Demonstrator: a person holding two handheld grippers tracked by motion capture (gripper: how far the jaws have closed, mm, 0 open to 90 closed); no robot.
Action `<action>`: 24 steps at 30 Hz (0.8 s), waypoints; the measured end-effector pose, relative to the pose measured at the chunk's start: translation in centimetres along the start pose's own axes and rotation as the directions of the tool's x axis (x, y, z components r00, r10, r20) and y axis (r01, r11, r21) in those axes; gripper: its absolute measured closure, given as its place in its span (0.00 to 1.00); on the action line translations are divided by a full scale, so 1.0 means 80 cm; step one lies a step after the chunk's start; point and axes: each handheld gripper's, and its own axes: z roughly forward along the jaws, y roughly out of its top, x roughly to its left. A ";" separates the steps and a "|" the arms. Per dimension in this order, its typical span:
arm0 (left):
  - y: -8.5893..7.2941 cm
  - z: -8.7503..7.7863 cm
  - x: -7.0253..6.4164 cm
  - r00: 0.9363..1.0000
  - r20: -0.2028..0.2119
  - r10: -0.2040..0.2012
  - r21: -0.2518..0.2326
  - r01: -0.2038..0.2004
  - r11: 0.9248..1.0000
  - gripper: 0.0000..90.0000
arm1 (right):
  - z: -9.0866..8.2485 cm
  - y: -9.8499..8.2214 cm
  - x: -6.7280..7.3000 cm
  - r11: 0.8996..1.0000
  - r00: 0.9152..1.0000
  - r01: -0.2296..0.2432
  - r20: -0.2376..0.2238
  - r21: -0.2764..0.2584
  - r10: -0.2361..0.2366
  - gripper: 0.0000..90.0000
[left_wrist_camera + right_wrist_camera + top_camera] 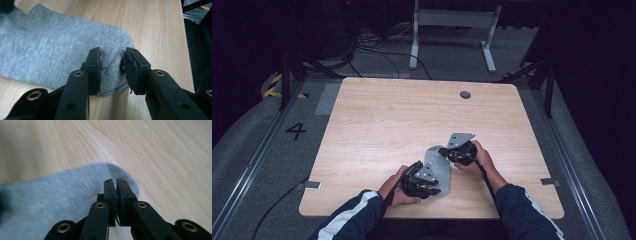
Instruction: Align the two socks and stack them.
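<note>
A grey sock [440, 169] lies flat on the wooden table [387, 115] near its front edge, between my two hands. In the left gripper view, my left gripper [112, 60] stands open over one rounded end of the sock [50, 45], a jaw on each side of the fabric. My left gripper [436, 188] sits at the sock's near end in the high view. My right gripper [115, 181] is shut, its tips above the other rounded end of the sock [62, 195]; no fabric shows between the jaws. It sits at the sock's far end [442, 150].
A round cable hole [465, 94] sits near the table's far edge. Small metal brackets [312, 185] [550, 181] stick out at the front corners. A white frame [452, 20] and cables [377, 52] lie on the floor beyond. The table edge [185, 45] runs close to the sock.
</note>
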 end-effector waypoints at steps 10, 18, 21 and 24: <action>0.002 0.002 -0.004 1.000 0.006 0.000 0.003 0.000 1.000 0.76 | 0.012 -0.015 -0.011 0.998 0.998 -0.056 0.043 0.030 0.055 0.99; 0.005 0.000 -0.013 1.000 -0.007 0.019 0.025 -0.019 1.000 0.73 | 0.012 -0.018 -0.011 0.998 0.997 -0.059 0.059 0.022 0.057 1.00; 0.009 -0.007 -0.014 1.000 0.007 0.023 0.012 -0.023 1.000 0.72 | 0.011 -0.018 -0.012 0.998 0.996 -0.063 0.058 0.020 0.061 1.00; 0.012 -0.020 -0.011 1.000 -0.018 0.018 -0.025 -0.019 1.000 0.68 | 0.000 -0.018 -0.010 0.998 0.997 -0.063 0.052 -0.012 0.063 0.94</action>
